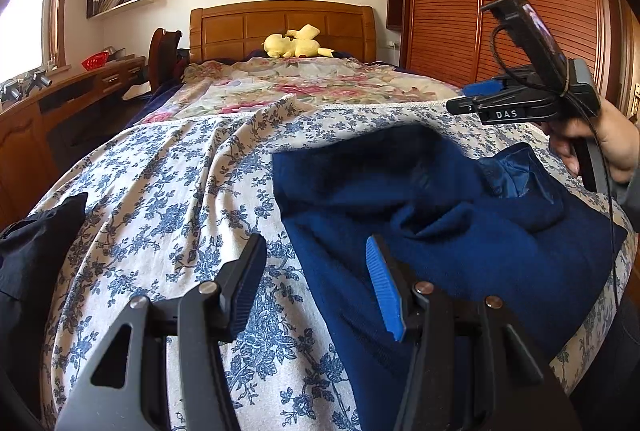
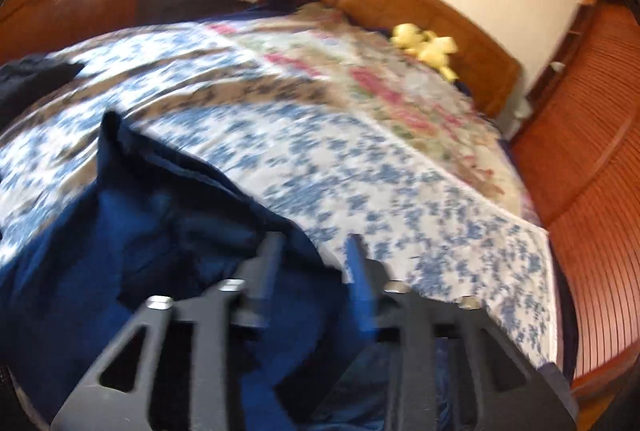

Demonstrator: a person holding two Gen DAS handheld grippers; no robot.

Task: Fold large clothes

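While navy garment (image 1: 460, 231) lies on bed, left gripper (image 1: 316, 271) half-open, empty; right gripper (image 2: 312, 263) parted, empty.

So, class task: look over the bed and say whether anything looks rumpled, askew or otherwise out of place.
The navy garment lies bunched on the blue floral sheet, with its lining turned up rather than flat. The sheet has a raised ridge down its middle. A black garment sits crumpled at the left edge.
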